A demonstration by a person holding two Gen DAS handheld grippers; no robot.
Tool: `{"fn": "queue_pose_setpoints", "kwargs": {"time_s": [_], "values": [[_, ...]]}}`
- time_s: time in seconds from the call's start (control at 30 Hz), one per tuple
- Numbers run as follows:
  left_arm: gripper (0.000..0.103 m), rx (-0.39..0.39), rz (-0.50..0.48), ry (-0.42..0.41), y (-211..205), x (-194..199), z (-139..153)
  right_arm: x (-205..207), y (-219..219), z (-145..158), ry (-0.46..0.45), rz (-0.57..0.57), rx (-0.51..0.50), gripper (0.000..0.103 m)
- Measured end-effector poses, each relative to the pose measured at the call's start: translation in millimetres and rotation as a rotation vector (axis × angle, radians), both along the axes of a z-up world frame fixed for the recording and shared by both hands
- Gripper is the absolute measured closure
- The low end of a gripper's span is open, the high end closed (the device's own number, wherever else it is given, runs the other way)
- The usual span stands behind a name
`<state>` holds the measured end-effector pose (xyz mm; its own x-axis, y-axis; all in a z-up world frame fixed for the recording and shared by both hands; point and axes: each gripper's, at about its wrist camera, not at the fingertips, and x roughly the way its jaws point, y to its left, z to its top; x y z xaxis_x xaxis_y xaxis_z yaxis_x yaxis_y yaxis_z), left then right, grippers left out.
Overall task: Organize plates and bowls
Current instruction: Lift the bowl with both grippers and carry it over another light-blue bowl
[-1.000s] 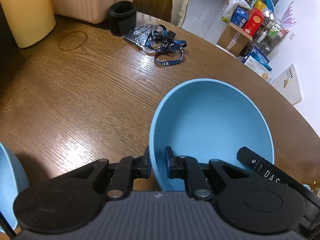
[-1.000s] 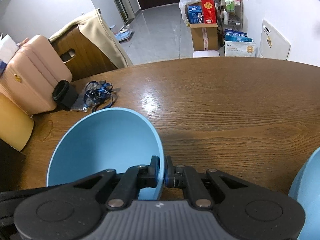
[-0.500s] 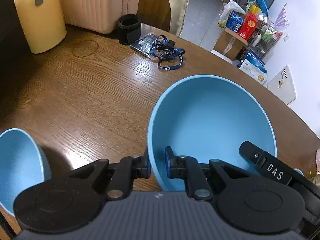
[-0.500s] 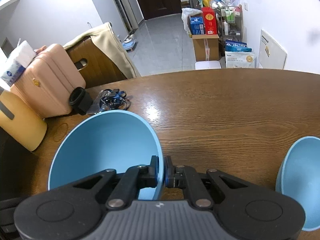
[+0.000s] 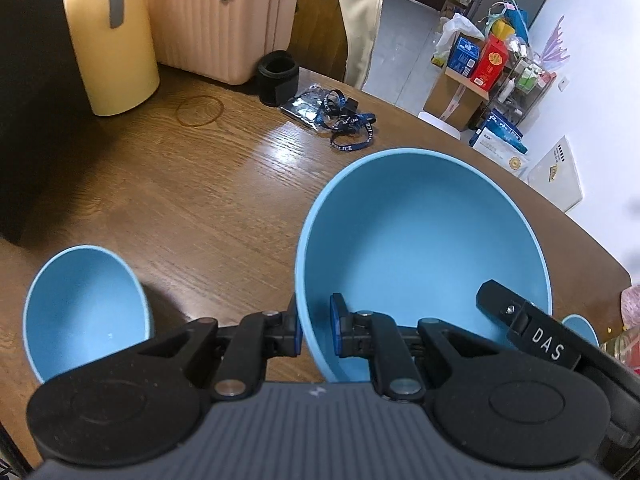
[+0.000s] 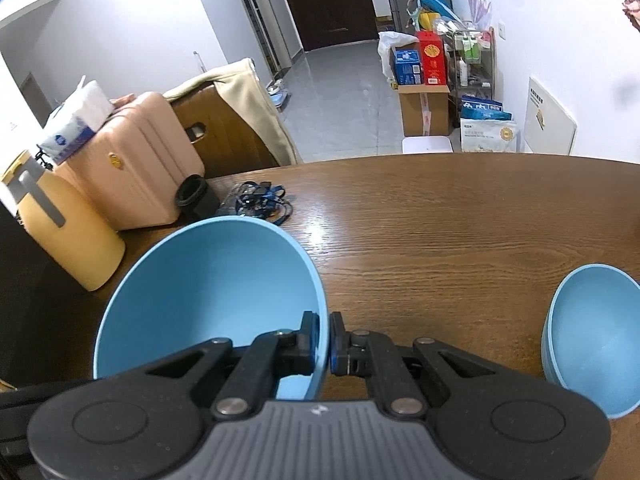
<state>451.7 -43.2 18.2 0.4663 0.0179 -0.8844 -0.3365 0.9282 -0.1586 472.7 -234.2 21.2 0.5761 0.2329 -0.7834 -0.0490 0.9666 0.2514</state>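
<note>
A large blue bowl (image 5: 424,248) hangs above the brown wooden table (image 5: 192,208), gripped from both sides. My left gripper (image 5: 316,328) is shut on its left rim, one pad inside and one outside. My right gripper (image 6: 325,340) is shut on the opposite rim of the same bowl (image 6: 212,280); its black body (image 5: 528,328) shows at the bowl's right side in the left wrist view. A smaller blue bowl (image 5: 86,312) sits on the table to the lower left. Another small blue bowl (image 6: 588,340) sits on the right of the table.
At the table's far left stand a yellow jug (image 5: 112,40), a pink suitcase (image 5: 224,16) and a black cup (image 5: 278,78). A blue lanyard (image 5: 340,116) lies beside the cup. Behind is a chair draped in beige cloth (image 6: 244,116); boxes (image 6: 424,92) crowd the floor.
Both grippers have risen with the large bowl between them. The table looks farther below, and the two small bowls have come fully into view at the sides.
</note>
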Motion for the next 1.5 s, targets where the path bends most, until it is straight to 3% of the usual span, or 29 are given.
{"fn": "queue_pose_setpoints", "kwargs": {"time_s": [0.73,1.5], "values": [[0.089,0.029,0.012,-0.012,67,-60,22,-55,73,20,-0.011,0.051,-0.002,0.097],[0.089,0.023,0.116,0.014,153,-96,11,-83,166,10,0.019,0.173,-0.018,0.097]]}}
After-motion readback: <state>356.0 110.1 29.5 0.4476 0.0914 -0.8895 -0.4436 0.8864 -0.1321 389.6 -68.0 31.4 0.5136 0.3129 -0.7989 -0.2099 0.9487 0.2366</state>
